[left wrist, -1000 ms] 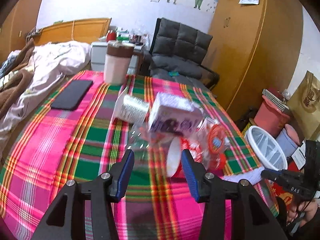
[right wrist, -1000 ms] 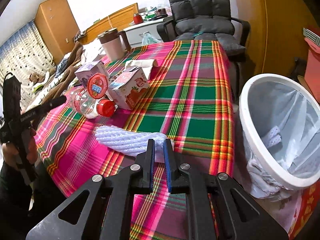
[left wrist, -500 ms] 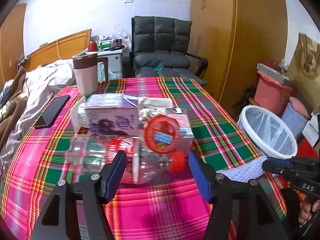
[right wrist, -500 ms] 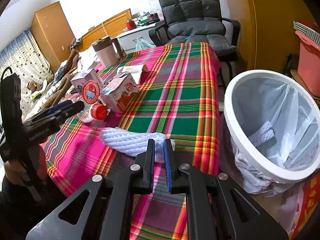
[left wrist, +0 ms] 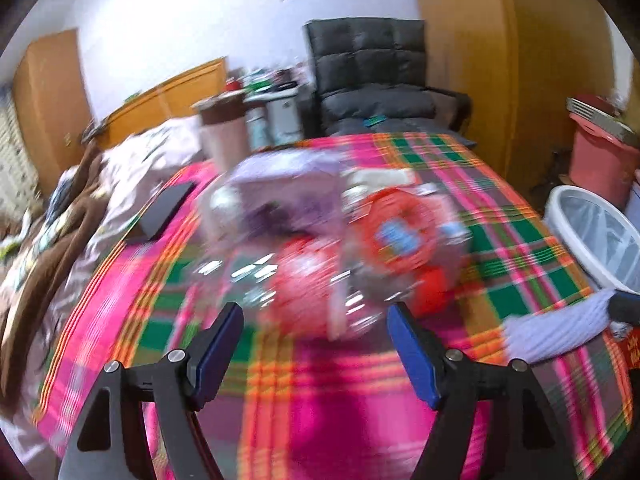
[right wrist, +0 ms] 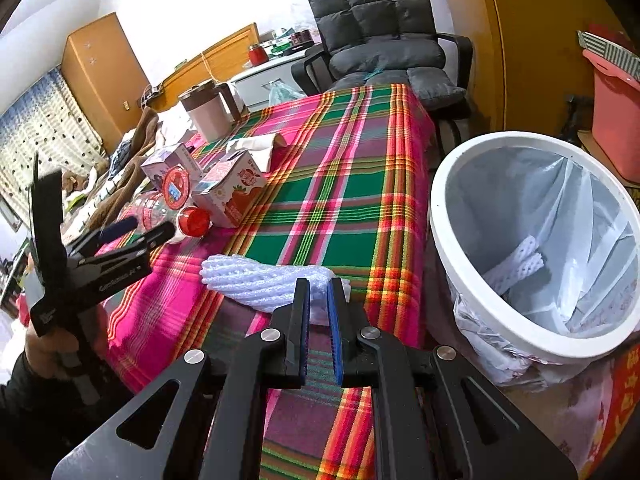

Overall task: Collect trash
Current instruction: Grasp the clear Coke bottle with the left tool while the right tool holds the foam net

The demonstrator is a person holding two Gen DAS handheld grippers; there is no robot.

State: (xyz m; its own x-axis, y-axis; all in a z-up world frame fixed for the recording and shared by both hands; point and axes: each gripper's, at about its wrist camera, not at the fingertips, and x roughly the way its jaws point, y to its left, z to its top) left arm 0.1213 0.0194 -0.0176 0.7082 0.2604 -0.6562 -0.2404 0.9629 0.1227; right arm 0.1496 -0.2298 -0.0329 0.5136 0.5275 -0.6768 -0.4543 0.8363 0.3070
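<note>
Done: one foam net lies in the bin (right wrist: 436, 200).
Left: bottle (left wrist: 320, 280), cartons, probably a lid.
Left gripper (left wrist: 316, 340): opening wide, empty.
Right gripper (right wrist: 318, 300): pinching foam net (right wrist: 260, 280).

Left gripper (left wrist: 314, 330) tilted downward, jaws opening wide with nothing pressed between them, right gripper (right wrist: 318, 296) tilted downward, jaws nearly closed

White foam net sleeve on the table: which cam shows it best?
Right wrist. The foam net sleeve lies sharp and nearly whole on the plaid tablecloth, its near end pinched in the right tongs. The left wrist view is motion-blurred and catches only part of the sleeve near its right edge.
</note>
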